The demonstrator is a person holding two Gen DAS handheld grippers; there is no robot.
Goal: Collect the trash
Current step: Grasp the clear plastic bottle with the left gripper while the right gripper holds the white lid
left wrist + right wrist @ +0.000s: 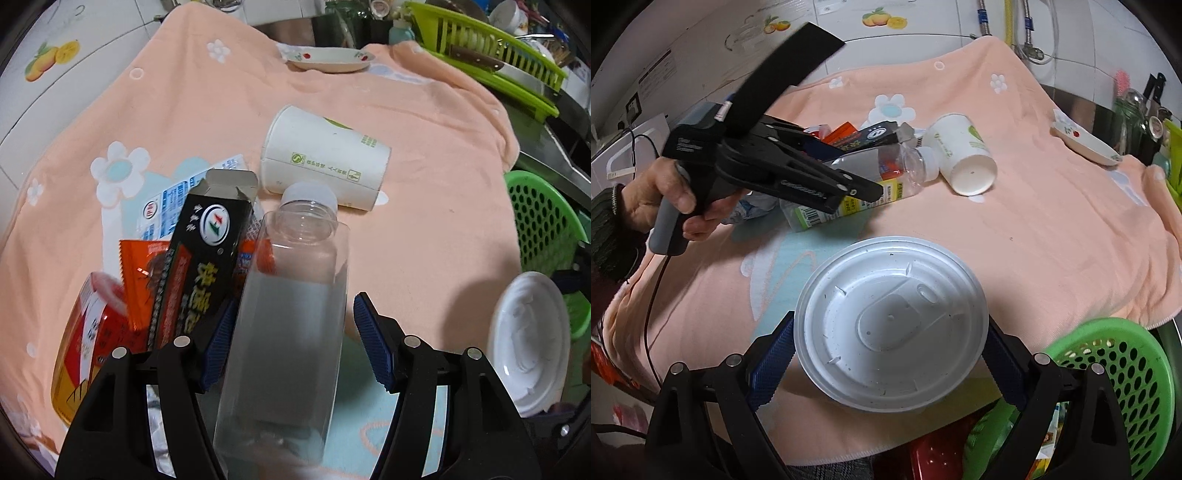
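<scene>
My left gripper (291, 343) is open around a clear plastic bottle (291, 295) with a white cap that lies on the peach cloth; the right pad stands apart from it. Beside it lie a black carton (199, 258), an orange wrapper (144, 280), a red can (85, 339) and a tipped white paper cup (325, 155). My right gripper (890, 354) is shut on a white plastic lid (890, 325), held above the cloth's near edge. The left gripper (831, 192), the bottle (886, 166) and the cup (960, 155) also show in the right wrist view.
A green perforated basket (1115, 387) sits at the table's right edge, also in the left wrist view (543, 221). A small plate (328, 61) lies at the far side. A green dish rack (491, 59) stands on the sink counter beyond.
</scene>
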